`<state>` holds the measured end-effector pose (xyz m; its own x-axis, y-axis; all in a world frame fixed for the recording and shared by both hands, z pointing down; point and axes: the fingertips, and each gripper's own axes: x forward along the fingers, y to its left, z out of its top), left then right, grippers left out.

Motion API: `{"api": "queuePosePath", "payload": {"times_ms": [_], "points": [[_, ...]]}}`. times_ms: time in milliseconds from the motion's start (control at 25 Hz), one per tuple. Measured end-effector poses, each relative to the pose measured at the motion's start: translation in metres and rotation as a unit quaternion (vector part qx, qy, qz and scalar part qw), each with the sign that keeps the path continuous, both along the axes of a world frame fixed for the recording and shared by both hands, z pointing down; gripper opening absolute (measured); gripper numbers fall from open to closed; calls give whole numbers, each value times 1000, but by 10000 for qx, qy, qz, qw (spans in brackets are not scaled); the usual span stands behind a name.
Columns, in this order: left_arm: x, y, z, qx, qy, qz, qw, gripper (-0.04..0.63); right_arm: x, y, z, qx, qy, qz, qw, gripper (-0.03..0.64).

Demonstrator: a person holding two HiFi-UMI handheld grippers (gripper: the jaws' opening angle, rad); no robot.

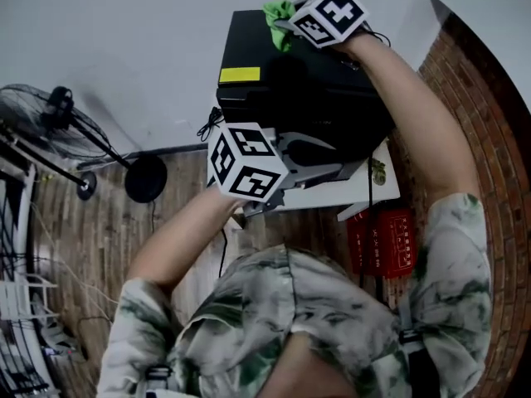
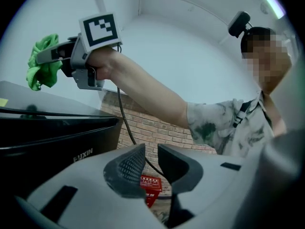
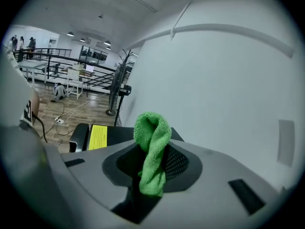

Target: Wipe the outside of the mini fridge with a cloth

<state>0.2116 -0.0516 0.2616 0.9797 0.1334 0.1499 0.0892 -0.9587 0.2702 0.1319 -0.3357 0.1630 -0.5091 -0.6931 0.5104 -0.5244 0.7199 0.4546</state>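
Right gripper (image 3: 152, 162) is clamped on the cloth (image 3: 151, 135), with the fridge (image 1: 307, 98) top just under its jaws. Left gripper (image 2: 151, 165) idles beside the fridge, jaws slightly apart, empty. My worry is that only a fold is pinched — dragging could tug it free — or the jaws scrape.
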Motion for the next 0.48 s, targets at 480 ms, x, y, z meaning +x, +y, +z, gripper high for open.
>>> {"api": "queuePosePath", "payload": {"times_ms": [480], "points": [[-20,-17,1,-23,-3,-406,9992,74,-71,-20,49,-285,599,-501,9965,112]]}}
